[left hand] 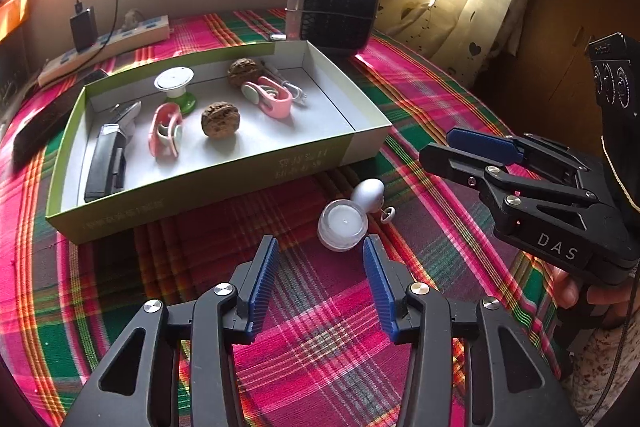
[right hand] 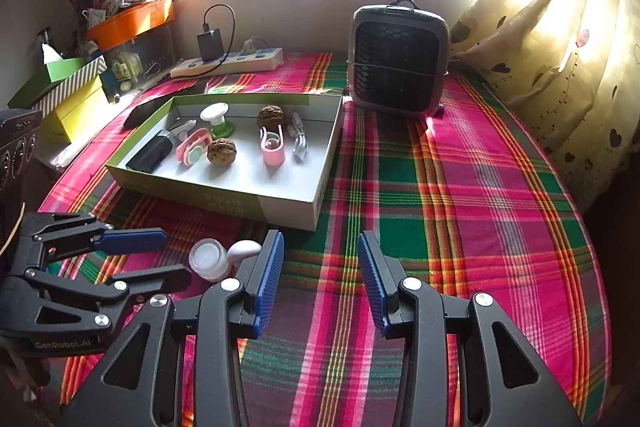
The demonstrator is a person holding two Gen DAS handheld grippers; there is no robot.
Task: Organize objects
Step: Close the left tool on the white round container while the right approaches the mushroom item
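A small white object with a round clear cap lies on its side on the plaid cloth just in front of the green-sided box; it also shows in the right wrist view. My left gripper is open and empty, with the object just beyond its fingertips. My right gripper is open and empty over bare cloth, right of the object. The box holds two walnuts, two pink clips, a green-based white knob, a black item and a cable.
A grey fan heater stands behind the box. A power strip with a black charger lies at the back left. Boxes and an orange tray crowd the far left. Curtains hang at the right.
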